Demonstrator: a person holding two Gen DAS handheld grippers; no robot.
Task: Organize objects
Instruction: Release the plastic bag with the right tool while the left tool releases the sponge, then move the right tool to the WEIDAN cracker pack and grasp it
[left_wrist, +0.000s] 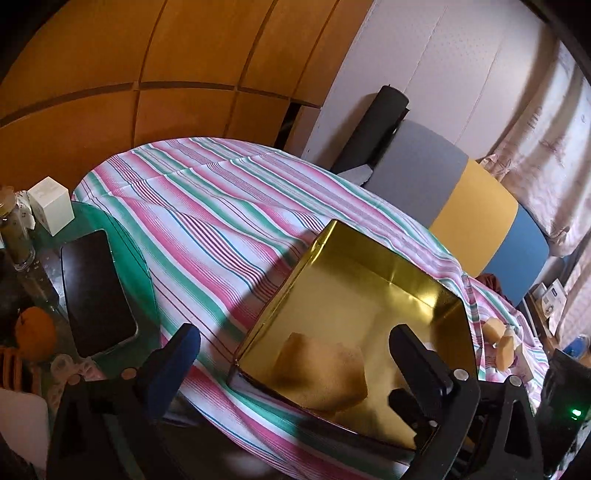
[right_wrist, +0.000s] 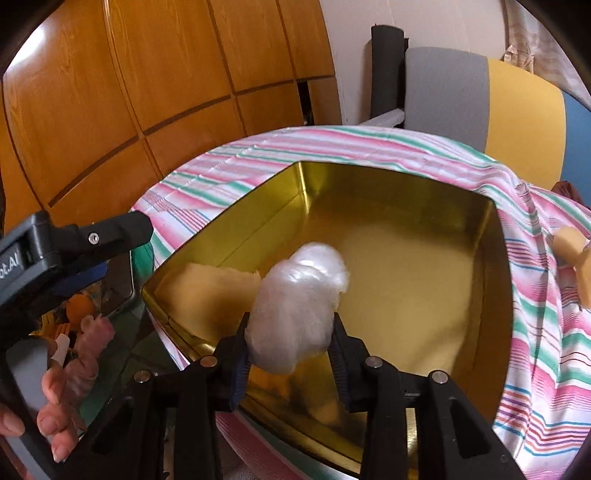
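Note:
A gold metal tin (left_wrist: 369, 266) (right_wrist: 406, 192) lies open on the striped cloth. A tan sponge (left_wrist: 321, 373) (right_wrist: 210, 291) lies inside it near the left corner. My left gripper (left_wrist: 295, 354) is open and empty, hovering over the tin's near left corner above the sponge. My right gripper (right_wrist: 291, 328) is shut on a white crumpled plastic bag (right_wrist: 299, 299) and holds it over the tin's near side. More tan sponge pieces (left_wrist: 502, 339) (right_wrist: 572, 254) lie on the cloth to the right of the tin.
A striped cloth (left_wrist: 207, 206) covers the table. At the left, a green glass surface holds a black phone (left_wrist: 96, 291), a white box (left_wrist: 51, 206), a glass jar (left_wrist: 14, 232) and an orange (left_wrist: 35, 332). Wooden cabinets and grey, yellow and blue panels (left_wrist: 476, 218) stand behind.

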